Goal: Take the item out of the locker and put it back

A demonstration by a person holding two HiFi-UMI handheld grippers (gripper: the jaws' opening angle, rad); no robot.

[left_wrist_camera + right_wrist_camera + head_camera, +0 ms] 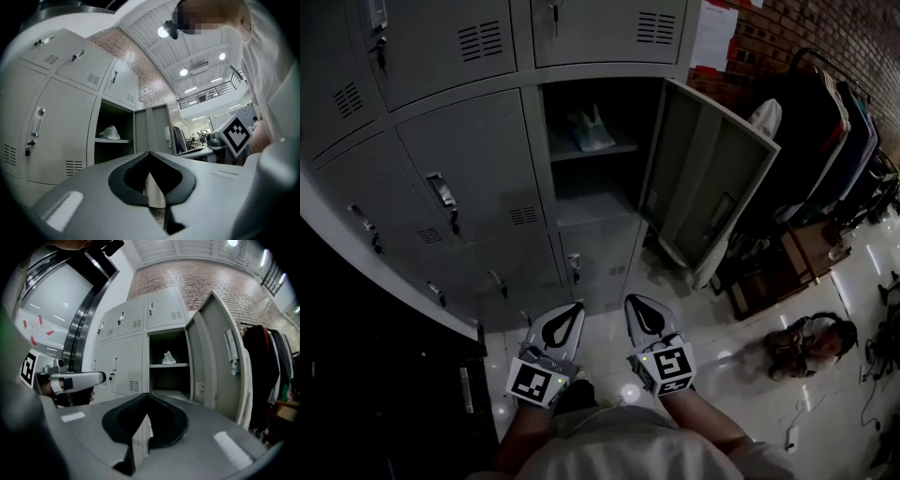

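- Bottom centre: left claw (575,309) and right claw (632,304), both pressed together, empty.
- Right of centre: open door (703,183); risks a knock from the right claw.
- Top centre: item (592,131) on the locker (546,187) shelf; gets shoved back if met by unparted jaws.

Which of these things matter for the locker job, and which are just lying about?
Part of the job: open locker, pale item on its shelf, left gripper, right gripper.
Just lying about: closed lockers, hanging clothes, bag on floor.

Grey left tool (577,307) and right tool (631,302), black-lined jaws, black-and-white marker cubes (534,382), white shirt (628,452)
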